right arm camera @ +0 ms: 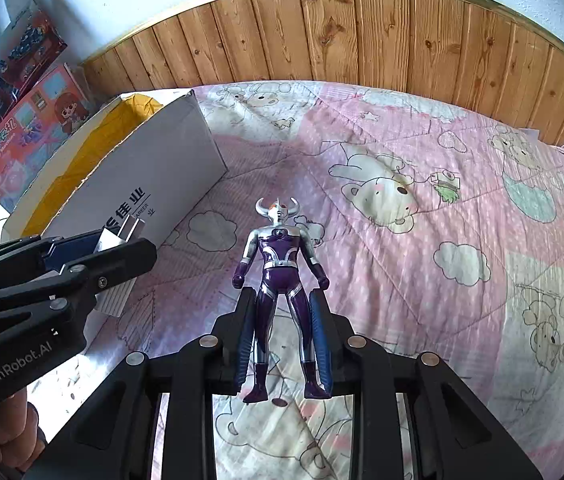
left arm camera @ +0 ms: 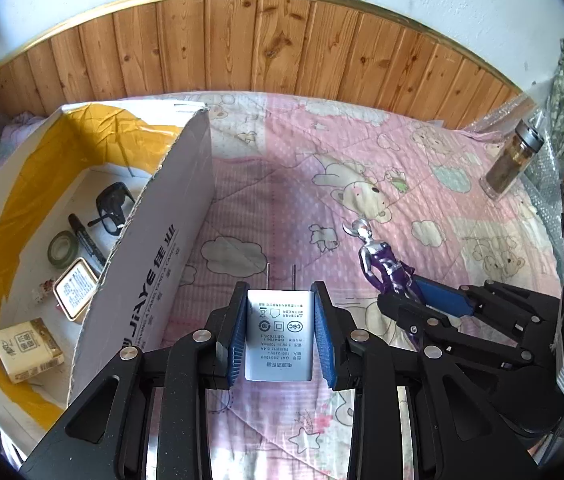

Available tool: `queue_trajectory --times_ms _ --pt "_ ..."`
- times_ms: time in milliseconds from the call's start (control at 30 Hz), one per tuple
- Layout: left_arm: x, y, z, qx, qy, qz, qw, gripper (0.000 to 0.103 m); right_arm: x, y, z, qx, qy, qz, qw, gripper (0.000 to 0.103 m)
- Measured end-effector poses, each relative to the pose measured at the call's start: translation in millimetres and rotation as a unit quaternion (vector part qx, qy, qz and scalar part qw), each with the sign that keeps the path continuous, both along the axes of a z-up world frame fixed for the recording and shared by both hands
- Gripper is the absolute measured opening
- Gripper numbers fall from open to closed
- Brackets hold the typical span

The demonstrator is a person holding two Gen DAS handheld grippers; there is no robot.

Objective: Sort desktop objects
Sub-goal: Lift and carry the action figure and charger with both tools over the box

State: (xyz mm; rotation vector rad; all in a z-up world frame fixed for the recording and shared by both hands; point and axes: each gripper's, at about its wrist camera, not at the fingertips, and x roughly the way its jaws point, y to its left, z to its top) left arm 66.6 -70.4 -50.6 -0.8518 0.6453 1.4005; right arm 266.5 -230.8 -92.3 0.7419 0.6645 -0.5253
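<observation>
Carton (left arm camera: 150, 248) lies left of both loads, nearer the left hand-held gripper (left arm camera: 280, 332) clenched on the charger (left arm camera: 280, 336) (prongs forward), while the right hand-held gripper (right arm camera: 282, 336) grasps the purple figure (right arm camera: 280, 276) by its legs, above the bed (left arm camera: 361, 152).

Both wrist views look down, sharing the quilt (left arm camera: 282, 200)

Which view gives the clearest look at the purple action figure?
The right wrist view: the purple action figure faces the camera, whole from horns to boots, its legs gripped by the right tool. The left wrist view shows it only sidelong and small, its lower half hidden by that tool.
</observation>
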Motion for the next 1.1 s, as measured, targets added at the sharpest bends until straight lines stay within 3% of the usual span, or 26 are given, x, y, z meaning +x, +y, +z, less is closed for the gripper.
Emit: queue_trajectory --times_ms 333,1100 --pt "-12 -34 16 0.012 -0.009 0.013 0.9998 0.031 -14 38 4 0.014 -0.014 -0.007 1.0 0.028" --pt "-44 -99 35 0.033 -0.03 0.034 0.9984 0.031 -7 118 43 -0.008 -0.025 0.027 0.999 0.028"
